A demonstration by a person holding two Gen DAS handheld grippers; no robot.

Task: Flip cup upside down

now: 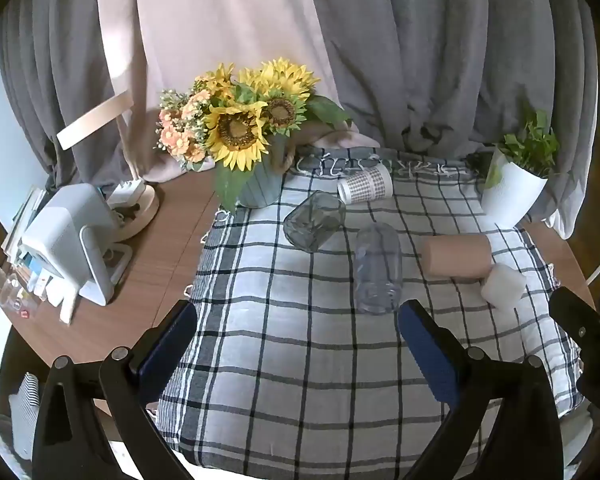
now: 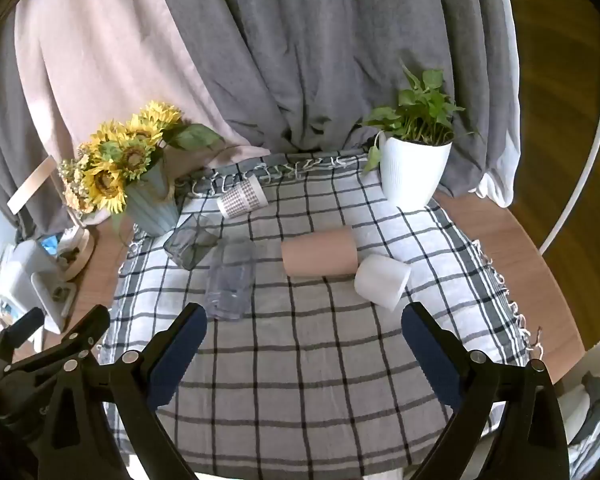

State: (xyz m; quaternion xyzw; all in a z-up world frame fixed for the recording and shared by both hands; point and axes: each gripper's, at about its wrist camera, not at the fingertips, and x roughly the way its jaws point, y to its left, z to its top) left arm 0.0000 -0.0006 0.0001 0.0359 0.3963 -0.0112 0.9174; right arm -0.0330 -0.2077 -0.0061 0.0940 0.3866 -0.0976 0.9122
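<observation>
Several cups lie on their sides on a checked cloth: a clear plastic cup, a dark glass cup, a patterned paper cup, a tan cup and a small white cup. My left gripper is open and empty, just short of the clear cup. My right gripper is open and empty, just short of the tan and white cups.
A sunflower vase stands at the cloth's back left. A white plant pot stands at the back right. A white device and clutter sit on the wooden table at left. Curtains hang behind.
</observation>
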